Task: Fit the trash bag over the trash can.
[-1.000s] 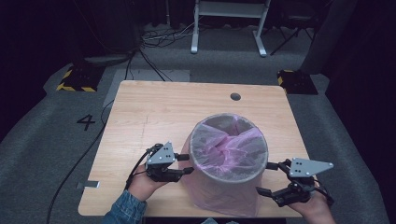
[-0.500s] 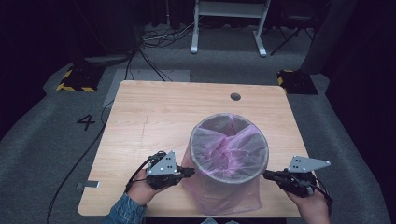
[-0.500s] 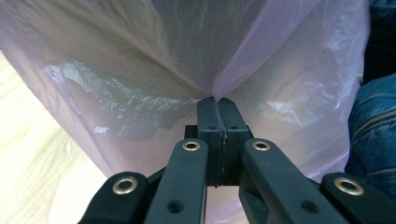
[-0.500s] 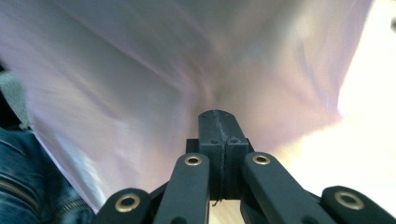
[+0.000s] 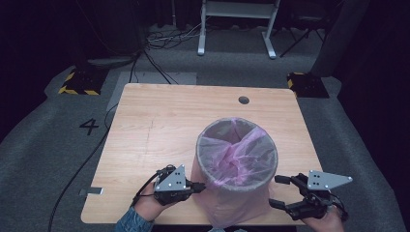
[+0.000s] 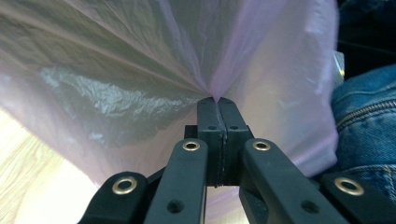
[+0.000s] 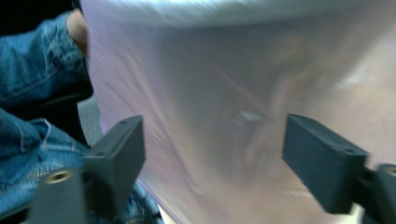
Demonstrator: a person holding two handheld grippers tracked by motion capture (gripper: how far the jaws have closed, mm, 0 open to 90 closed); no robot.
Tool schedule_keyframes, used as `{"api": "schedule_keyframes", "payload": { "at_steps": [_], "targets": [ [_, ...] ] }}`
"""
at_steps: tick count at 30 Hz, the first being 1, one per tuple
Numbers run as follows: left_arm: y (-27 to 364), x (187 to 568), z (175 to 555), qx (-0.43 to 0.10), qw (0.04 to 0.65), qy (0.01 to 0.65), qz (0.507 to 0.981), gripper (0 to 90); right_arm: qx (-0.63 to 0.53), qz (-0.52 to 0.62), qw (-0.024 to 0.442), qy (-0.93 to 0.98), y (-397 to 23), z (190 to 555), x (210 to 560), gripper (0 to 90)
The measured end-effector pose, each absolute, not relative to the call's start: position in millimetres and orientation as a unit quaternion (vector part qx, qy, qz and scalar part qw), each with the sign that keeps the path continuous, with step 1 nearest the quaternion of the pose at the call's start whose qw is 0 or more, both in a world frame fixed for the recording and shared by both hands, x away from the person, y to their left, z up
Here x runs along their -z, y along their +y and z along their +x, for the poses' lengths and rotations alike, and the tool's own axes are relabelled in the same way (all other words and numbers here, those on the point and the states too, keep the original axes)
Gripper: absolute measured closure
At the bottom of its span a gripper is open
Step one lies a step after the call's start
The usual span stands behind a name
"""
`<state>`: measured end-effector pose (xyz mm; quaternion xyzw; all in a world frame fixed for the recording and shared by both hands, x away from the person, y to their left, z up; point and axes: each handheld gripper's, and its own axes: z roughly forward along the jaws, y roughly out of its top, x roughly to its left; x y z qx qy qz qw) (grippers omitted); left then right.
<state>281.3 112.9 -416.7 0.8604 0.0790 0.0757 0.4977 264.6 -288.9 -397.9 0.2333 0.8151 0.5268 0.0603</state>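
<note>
Bagging step, likely: left gripper (image 5: 197, 186) pinches thin pink plastic liner (image 5: 227, 212) at bin's nine o'clock; right gripper (image 5: 279, 191), jaws apart at three, should clamp next.

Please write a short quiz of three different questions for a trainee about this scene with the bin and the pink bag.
1. True or false: the left tongs are shut on the pink bag.
2. Multiple choice: the right tongs are A) shut on the bag, B) open beside the bin, C) lying flat on the table.
3. Fill in: the bin stands near the ____ edge of the table, the person's side.

Key:
1. True; the film gathers into a pleat at the closed tips.
2. B; its jaws stand wide apart with the bag between and beyond them.
3. near
</note>
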Motion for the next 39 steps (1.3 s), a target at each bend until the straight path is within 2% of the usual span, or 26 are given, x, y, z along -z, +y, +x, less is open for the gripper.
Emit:
{"api": "schedule_keyframes", "payload": {
  "at_steps": [3,4,5,7,9,11,12,14,21,25,28,30,31,34,36,37,39],
  "targets": [
    [107.7,416.4,280.0,-0.076,0.497,0.070,0.862,89.5,-0.519,0.234,0.081,0.818,-276.4,266.1,399.3,14.5],
    [106.6,416.2,280.1,-0.076,0.497,0.072,0.861,89.5,-0.513,0.239,0.086,0.820,-272.0,268.0,400.9,15.6],
    [106.1,416.1,280.5,-0.077,0.498,0.072,0.861,89.4,-0.503,0.244,0.093,0.824,-268.2,269.7,402.5,21.7],
    [106.9,415.7,281.5,-0.078,0.500,0.075,0.859,89.1,-0.487,0.249,0.111,0.830,-264.3,271.4,404.0,41.1],
    [110.1,415.4,283.3,-0.086,0.505,0.089,0.854,83.7,-0.473,0.256,0.114,0.835,-264.1,273.0,403.8,69.2],
    [115.2,414.8,286.2,-0.085,0.511,0.105,0.849,73.3,-0.475,0.263,0.109,0.833,-266.3,274.2,403.2,85.1],
    [118.4,414.7,287.3,-0.083,0.515,0.114,0.845,68.7,-0.475,0.266,0.110,0.832,-267.6,274.6,402.8,89.1],
    [124.9,414.7,290.1,-0.089,0.519,0.138,0.839,55.0,-0.474,0.272,0.110,0.830,-270.8,275.8,402.0,89.8],
    [139.6,414.0,302.2,-0.094,0.534,0.192,0.818,35.4,-0.477,0.298,0.119,0.819,-289.0,280.8,403.2,89.8],
    [135.4,410.9,309.7,-0.089,0.536,0.209,0.813,28.5,-0.480,0.303,0.124,0.814,-294.0,284.2,401.3,89.5],
    [133.3,408.9,315.5,-0.082,0.543,0.213,0.808,27.3,-0.481,0.298,0.124,0.815,-295.4,288.9,396.7,89.3],
    [132.9,408.0,319.4,-0.074,0.546,0.212,0.807,27.8,-0.480,0.290,0.130,0.818,-293.5,290.4,392.5,89.2],
    [134.2,407.6,321.0,-0.065,0.549,0.207,0.807,33.5,-0.481,0.287,0.131,0.818,-292.7,291.3,390.9,89.2],
    [137.2,406.0,320.7,-0.076,0.551,0.199,0.807,71.8,-0.484,0.280,0.129,0.819,-291.0,293.4,388.6,89.4],
    [138.1,406.1,320.8,-0.090,0.542,0.202,0.811,85.5,-0.484,0.278,0.124,0.820,-291.0,295.4,390.1,89.6],
    [137.9,407.1,321.3,-0.096,0.536,0.206,0.813,88.9,-0.482,0.279,0.122,0.822,-291.4,296.8,392.1,89.7],
    [137.8,409.9,323.3,-0.105,0.522,0.218,0.818,89.4,-0.472,0.285,0.113,0.826,-292.0,301.9,399.6,89.9]
  ]
}}
